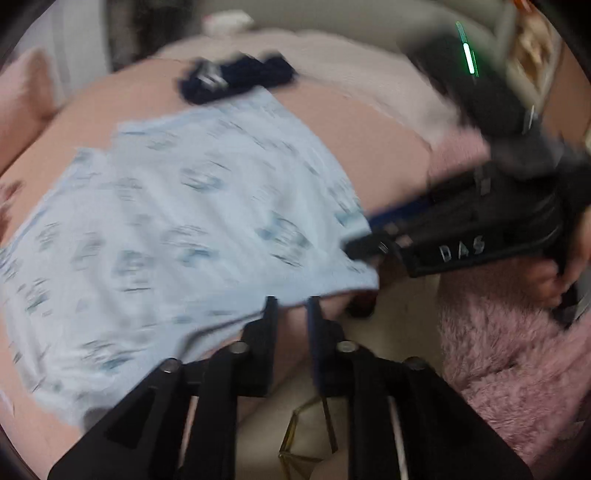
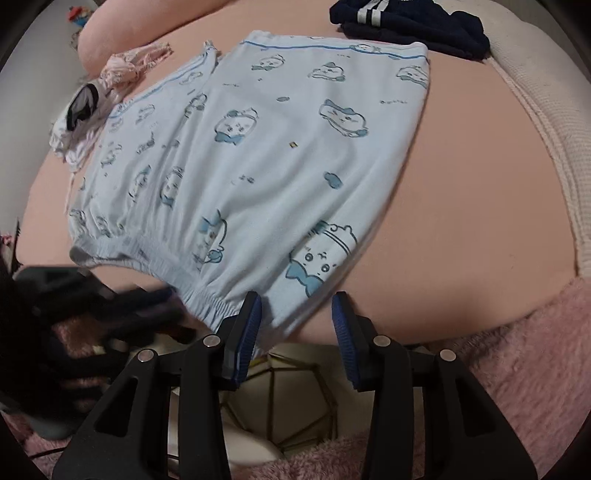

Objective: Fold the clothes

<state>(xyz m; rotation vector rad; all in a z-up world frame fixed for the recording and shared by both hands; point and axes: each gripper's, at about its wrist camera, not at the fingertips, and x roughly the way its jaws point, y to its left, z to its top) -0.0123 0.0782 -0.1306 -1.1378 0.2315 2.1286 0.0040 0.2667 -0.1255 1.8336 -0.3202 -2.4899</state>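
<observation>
Here the light-blue shorts (image 2: 251, 155) lie flat just beyond the right claw (image 2: 297, 314), its fingers apart.

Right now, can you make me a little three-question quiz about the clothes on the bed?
1. True or false: the light blue shorts with cartoon prints lie spread flat on the pink bedsheet.
2. What lies past the far end of the shorts? A) a dark navy garment with white stripes, B) a red towel, C) a yellow hat.
3. Fill in: the right tool is ____, one finger at the waistband corner of the shorts.

Key: 1 true; 2 A; 3 open.
</observation>
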